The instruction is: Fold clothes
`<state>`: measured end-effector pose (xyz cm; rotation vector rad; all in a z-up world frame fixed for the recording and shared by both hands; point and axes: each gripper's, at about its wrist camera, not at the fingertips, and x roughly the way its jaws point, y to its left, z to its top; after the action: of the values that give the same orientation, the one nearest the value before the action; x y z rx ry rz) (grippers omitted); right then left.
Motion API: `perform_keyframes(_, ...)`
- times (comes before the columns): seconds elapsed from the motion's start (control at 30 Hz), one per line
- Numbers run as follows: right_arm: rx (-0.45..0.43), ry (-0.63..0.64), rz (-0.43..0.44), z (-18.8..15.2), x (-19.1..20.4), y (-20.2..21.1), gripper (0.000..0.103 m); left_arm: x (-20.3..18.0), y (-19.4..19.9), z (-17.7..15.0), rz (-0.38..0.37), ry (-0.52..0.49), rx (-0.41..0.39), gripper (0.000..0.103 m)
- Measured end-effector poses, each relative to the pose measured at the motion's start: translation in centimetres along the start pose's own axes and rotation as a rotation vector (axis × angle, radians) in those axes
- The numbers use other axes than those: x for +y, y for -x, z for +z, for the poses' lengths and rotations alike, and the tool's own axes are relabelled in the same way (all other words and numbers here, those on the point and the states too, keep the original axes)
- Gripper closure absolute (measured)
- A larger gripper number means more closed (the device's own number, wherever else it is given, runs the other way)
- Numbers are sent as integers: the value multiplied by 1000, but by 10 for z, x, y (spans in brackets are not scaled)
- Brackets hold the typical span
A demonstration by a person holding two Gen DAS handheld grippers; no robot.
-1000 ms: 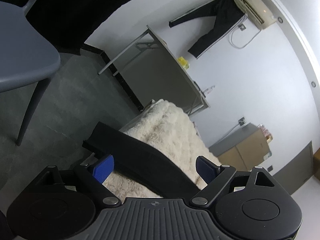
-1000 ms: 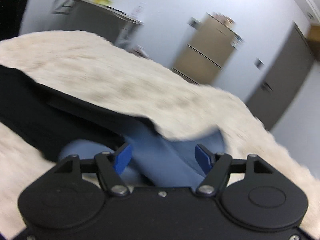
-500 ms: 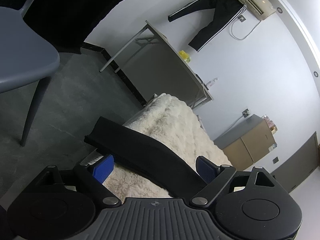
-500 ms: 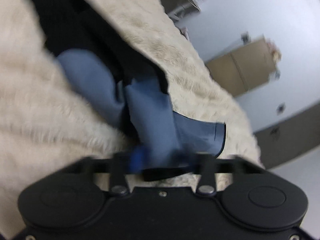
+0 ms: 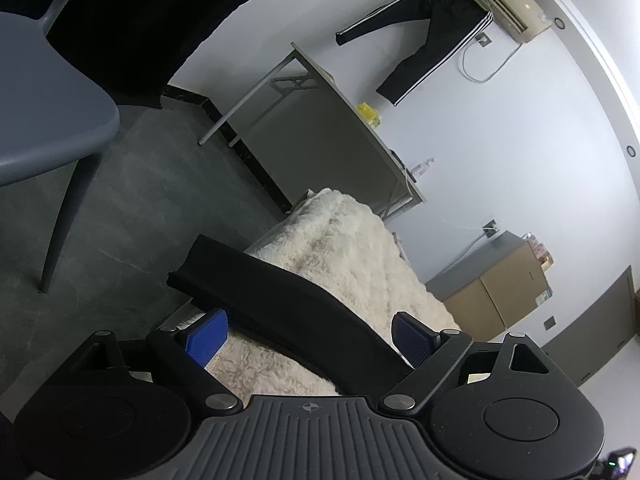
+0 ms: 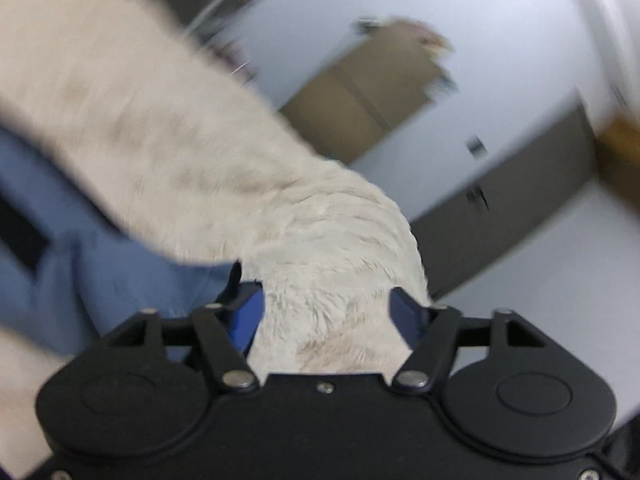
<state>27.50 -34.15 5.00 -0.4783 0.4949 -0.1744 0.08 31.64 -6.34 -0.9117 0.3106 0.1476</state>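
Observation:
A black garment [image 5: 280, 300] lies in a long folded band across the cream fluffy blanket [image 5: 352, 248]. My left gripper [image 5: 308, 338] is open above the band, with the cloth passing between its blue pads and not pinched. In the blurred right wrist view, a blue garment [image 6: 92, 264] lies on the blanket [image 6: 180, 152] at the left, with a strip of black cloth [image 6: 20, 232] at the far left. My right gripper [image 6: 326, 314] is open over bare blanket, and its left pad is beside the blue cloth's edge.
A grey chair [image 5: 44, 120] stands on the dark floor at the left. A folding table [image 5: 340, 120] stands by the white wall, with black trousers [image 5: 432, 32] hanging above it. A tan cabinet [image 5: 504, 292] and a dark door [image 6: 512, 192] are beyond the blanket.
My right gripper has swung right, off the blue garment and over bare blanket, and its jaws have opened wide. My left gripper has barely moved and stays open.

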Motion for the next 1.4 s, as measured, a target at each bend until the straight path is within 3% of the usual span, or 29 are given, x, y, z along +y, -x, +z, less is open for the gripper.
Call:
perform_keyframes(0.17, 72, -471, 188, -48, -7, 23, 22, -2, -6, -1, 3, -18, 28, 17)
perform_keyframes(0.3, 102, -666, 302, -78, 14, 0, 24, -3, -1, -3, -9, -21, 24, 17)
perform_keyframes(0.4, 132, -763, 294, -88, 15, -28, 26, -4, 1, -3, -15, -22, 18, 17)
perform_keyframes(0.47, 173, -793, 260, -90, 17, -45, 40, -4, 1, -3, -15, -22, 13, 17)
perform_keyframes(0.53, 173, -826, 260, -87, 11, -50, 85, -4, 2, -3, -16, -20, 8, 17)
perform_keyframes(0.57, 166, -849, 271, -83, 5, -49, 92, -4, 2, -3, -18, -18, 6, 17)
perform_keyframes(0.83, 38, -802, 283, -33, -74, -19, 103, -4, 0, -1, -27, -18, 21, 17)
perform_keyframes(0.93, -13, -706, 131, -23, -110, -6, 103, -5, -1, -2, -30, -26, 27, 17)
perform_keyframes(0.97, 6, -672, 83, -23, -119, -6, 102, -5, 0, -2, -31, -26, 25, 17)
perform_keyframes(1.03, 71, -672, 66, -29, -130, -7, 92, -4, 2, -2, -37, -20, 17, 17)
perform_keyframes(1.07, 69, -669, 81, -33, -130, -4, 88, -4, 2, -2, -40, -14, 13, 17)
perform_keyframes(1.13, 39, -660, 125, -41, -127, 6, 59, -2, 1, -2, -36, -9, 18, 17)
perform_keyframes(1.23, 50, -610, 172, -51, -109, 11, 52, -3, -3, -2, -28, -17, 46, 17)
perform_keyframes(1.37, 93, -676, 234, -69, -90, 2, 48, -7, -4, -4, -30, -40, 55, 17)
perform_keyframes(1.4, 99, -684, 237, -72, -85, -4, 41, -6, -4, -4, -30, -38, 51, 17)
